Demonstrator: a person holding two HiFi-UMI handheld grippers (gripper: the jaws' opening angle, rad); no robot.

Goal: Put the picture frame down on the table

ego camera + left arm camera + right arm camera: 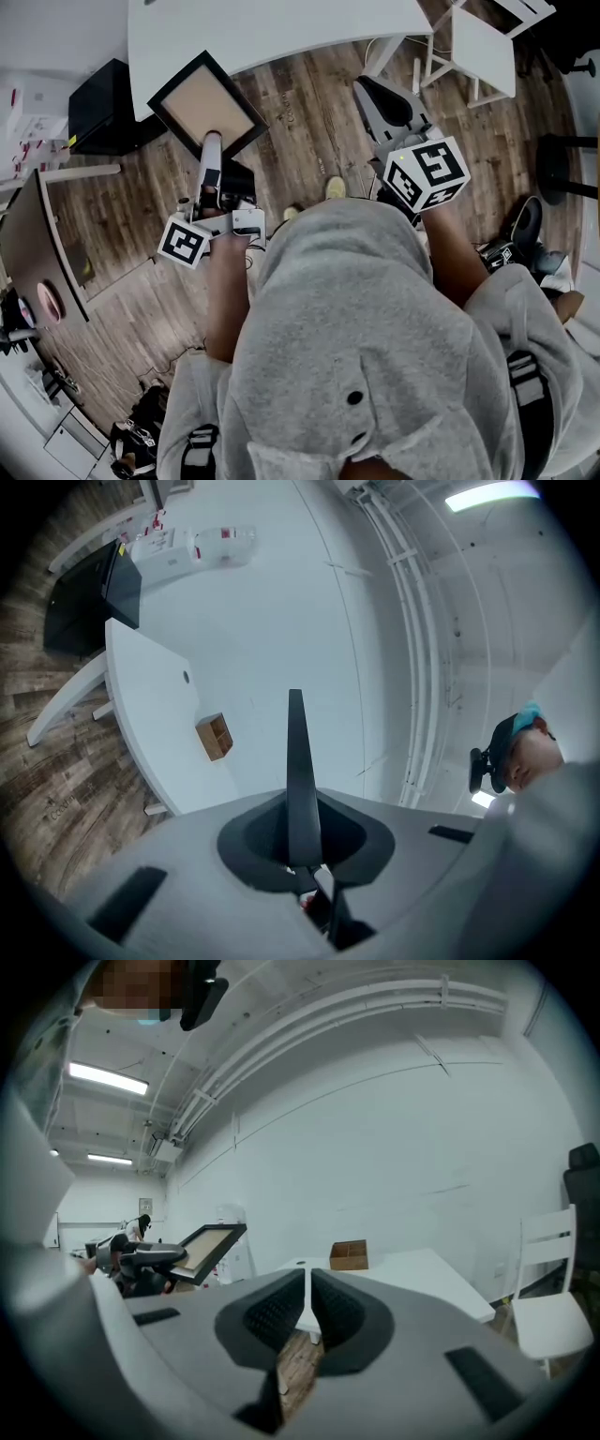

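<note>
Black moulding round a tan panel: the picture frame (208, 103) hangs in the air, tilted, just at the near edge of the white table (281, 28) and mostly over the wooden floor (309, 150), not yet resting on anything. The left gripper (212, 148) pinches it by the lower edge; in the left gripper view the rim runs up between the closed jaws as a thin dark blade. The right gripper (379, 97) is held apart to the right, its jaws drawn together to a narrow slit with nothing between them. The frame looks light and stiff, so one pinch on the rim should carry it. Held at one edge it will want to swing, though, and a smooth moulding may slip in the pads. Whether the panel carries glass cannot be told, so it is safest treated as fragile. The rim is the place to hold it, never the flat panel. A small cardboard box (349, 1254) sits farther along the table, well apart from the near edge.
</note>
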